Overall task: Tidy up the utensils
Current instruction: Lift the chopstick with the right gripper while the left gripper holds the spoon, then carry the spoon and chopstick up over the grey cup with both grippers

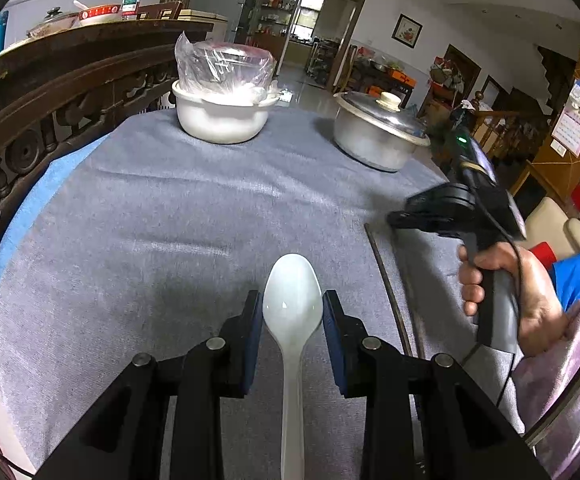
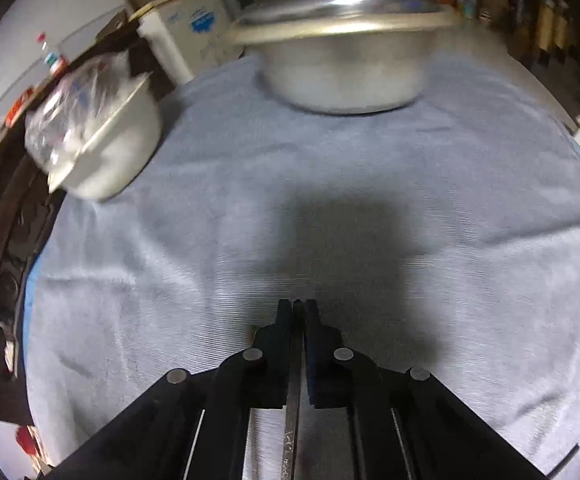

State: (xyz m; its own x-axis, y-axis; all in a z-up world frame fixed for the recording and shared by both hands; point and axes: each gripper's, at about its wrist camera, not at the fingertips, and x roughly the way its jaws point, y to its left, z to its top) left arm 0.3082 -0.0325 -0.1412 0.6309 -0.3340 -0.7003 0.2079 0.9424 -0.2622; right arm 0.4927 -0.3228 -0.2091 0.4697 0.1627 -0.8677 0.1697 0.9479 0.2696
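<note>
A white ceramic spoon (image 1: 292,316) lies between the fingers of my left gripper (image 1: 292,312), bowl pointing away; the blue pads sit against the bowl's sides, shut on it above the grey tablecloth (image 1: 162,216). My right gripper (image 2: 297,312) is shut on a thin dark metal utensil handle (image 2: 293,420) that runs back under the camera; its working end is hidden. In the left wrist view the right gripper (image 1: 405,212) is held in a hand at the right, over the cloth. A dark chopstick (image 1: 387,288) lies on the cloth at the right.
A white pot with a plastic-wrapped bowl on top (image 1: 222,116) stands at the back left (image 2: 102,148). A lidded aluminium pot (image 1: 377,132) stands at the back right (image 2: 345,60). A carved wooden rail (image 1: 50,92) borders the table's left side.
</note>
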